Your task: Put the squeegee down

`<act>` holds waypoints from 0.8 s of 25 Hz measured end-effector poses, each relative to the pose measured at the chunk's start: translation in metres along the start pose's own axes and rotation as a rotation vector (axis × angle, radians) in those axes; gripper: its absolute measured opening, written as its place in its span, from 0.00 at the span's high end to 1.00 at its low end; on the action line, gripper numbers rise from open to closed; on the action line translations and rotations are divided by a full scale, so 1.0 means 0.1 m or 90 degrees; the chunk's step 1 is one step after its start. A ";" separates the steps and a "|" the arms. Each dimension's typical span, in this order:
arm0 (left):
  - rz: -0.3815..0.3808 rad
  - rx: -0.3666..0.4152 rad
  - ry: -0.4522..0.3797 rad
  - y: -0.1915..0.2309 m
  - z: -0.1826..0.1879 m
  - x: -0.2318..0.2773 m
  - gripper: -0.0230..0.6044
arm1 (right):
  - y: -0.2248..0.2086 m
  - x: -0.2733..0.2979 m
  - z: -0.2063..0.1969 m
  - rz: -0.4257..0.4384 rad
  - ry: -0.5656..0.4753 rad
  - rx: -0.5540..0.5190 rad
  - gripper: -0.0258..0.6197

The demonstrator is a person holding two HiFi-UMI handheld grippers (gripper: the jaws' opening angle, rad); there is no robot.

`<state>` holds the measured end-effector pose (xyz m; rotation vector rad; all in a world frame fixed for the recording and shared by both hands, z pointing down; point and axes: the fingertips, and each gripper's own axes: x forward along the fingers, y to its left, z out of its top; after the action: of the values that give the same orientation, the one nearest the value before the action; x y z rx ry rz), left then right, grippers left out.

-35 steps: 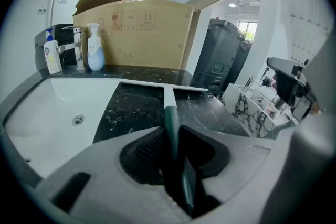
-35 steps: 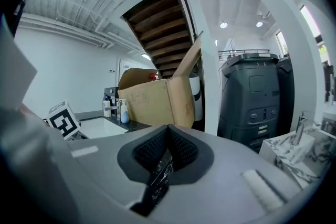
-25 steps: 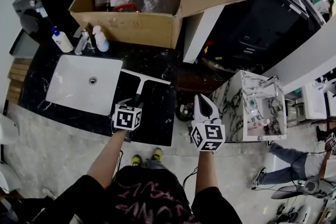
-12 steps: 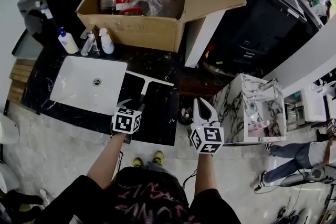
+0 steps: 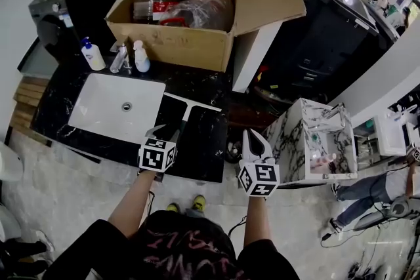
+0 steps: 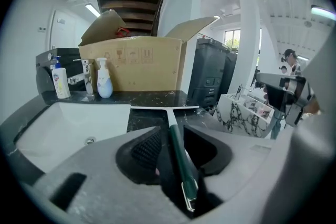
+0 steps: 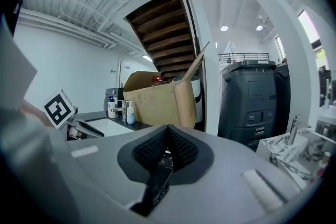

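Squeegee [image 5: 189, 104] lies on the black marbled bench [image 5: 207, 147] near the middle of the head view, just right of the white sink [image 5: 108, 108]. Its pale blade runs across the frame and its dark green handle points down toward the person. The handle's near end reaches in between the jaws of the left gripper [image 5: 167, 134], which hangs over the bench's front part. In the left gripper view the handle of the squeegee [image 6: 177, 157] runs up the centre of the frame to the blade. The left gripper [image 6: 171, 132] has its jaws apart, with a gap on either side of the handle and neither ribbed pad pressing on it. The jaws have just been closing a little around the handle, yet the tool is released, not grasped. The right gripper [image 5: 255, 141] hovers lower right of the squeegee, off the bench's right edge and well apart from the tool. In the right gripper view the right gripper [image 7: 167, 135] is clenched, its pads meeting at the tips with nothing between them. Behind the sink, at the upper left of the head view, stand a pump bottle [image 5: 92, 54] and a spray bottle [image 5: 140, 57]. An open cardboard box [image 5: 177, 44] sits beside them at top centre.
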<state>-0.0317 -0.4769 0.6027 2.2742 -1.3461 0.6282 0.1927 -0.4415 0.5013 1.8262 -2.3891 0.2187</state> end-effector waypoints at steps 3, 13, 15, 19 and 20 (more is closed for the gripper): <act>0.012 0.005 -0.023 0.05 0.09 -0.10 0.78 | 0.03 -0.04 0.02 -0.004 -0.005 0.001 0.96; 0.027 0.016 -0.068 0.15 0.28 -0.35 0.83 | 0.18 -0.17 0.08 0.013 -0.003 -0.025 0.96; 0.029 0.017 -0.077 0.16 0.32 -0.41 0.84 | 0.19 -0.19 0.08 0.010 -0.003 -0.022 0.96; 0.041 0.023 -0.103 0.20 0.42 -0.51 0.89 | 0.22 -0.21 0.10 0.009 -0.007 -0.021 0.96; 0.043 0.023 -0.108 0.22 0.43 -0.54 0.90 | 0.23 -0.22 0.10 0.009 -0.008 -0.021 0.96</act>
<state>-0.0666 -0.4736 0.5396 2.3643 -1.5071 0.4936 0.1761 -0.4170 0.4862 1.8025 -2.4006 0.1691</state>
